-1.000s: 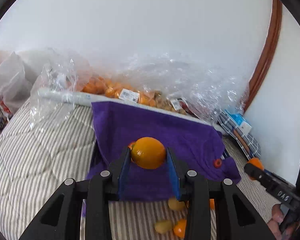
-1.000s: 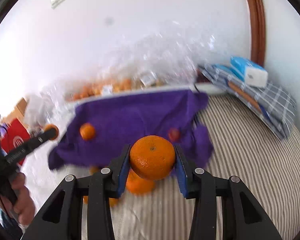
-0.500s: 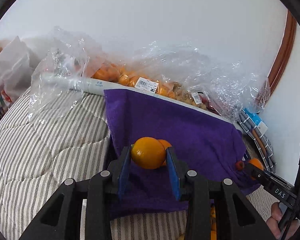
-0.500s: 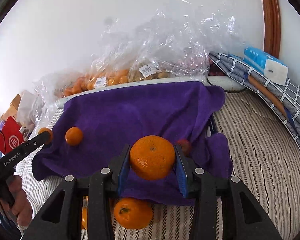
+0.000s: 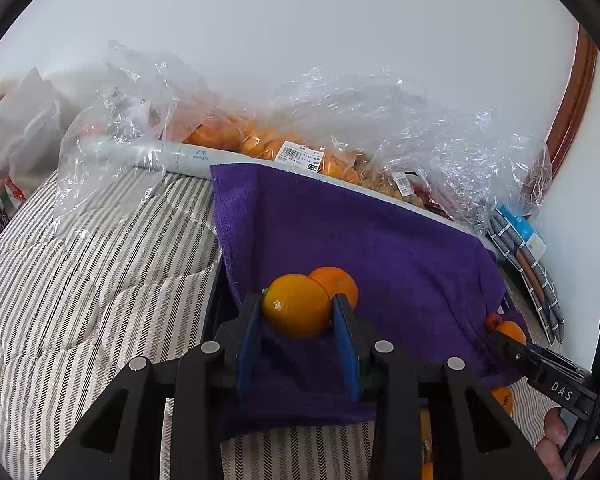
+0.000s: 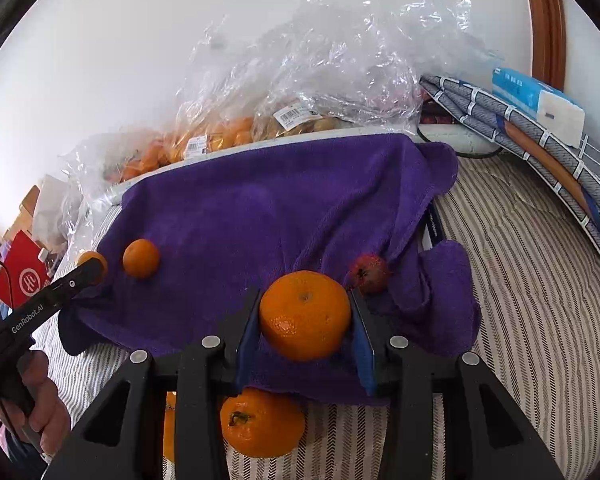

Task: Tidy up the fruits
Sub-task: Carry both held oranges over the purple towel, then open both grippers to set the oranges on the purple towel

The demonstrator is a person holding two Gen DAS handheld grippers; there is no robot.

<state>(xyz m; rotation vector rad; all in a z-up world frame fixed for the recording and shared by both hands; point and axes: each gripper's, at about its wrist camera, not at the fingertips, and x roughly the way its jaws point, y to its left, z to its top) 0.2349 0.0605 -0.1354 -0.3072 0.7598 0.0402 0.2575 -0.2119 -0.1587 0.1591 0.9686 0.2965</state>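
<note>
My left gripper [image 5: 296, 312] is shut on a smooth yellow-orange fruit [image 5: 296, 306] and holds it over the near left part of the purple towel [image 5: 380, 248]. A small orange [image 5: 338, 282] lies on the towel just behind it. My right gripper [image 6: 305, 318] is shut on a large orange [image 6: 305, 316] over the towel's [image 6: 260, 208] front edge. A small red fruit [image 6: 369, 274] sits on the towel just right of it. The small orange [image 6: 141, 258] shows at the towel's left. The left gripper [image 6: 86, 270] shows at far left.
Another orange [image 6: 262, 426] lies on the striped bedding [image 6: 520, 300] below the right gripper. Clear plastic bags of oranges [image 5: 260, 144] line the wall behind the towel. Folded checked cloth [image 6: 540, 144] with a tissue pack [image 6: 538, 100] lies at the right.
Both grippers have moved forward over the purple towel, each still holding its fruit. The left gripper has come close to the small orange on the towel.
</note>
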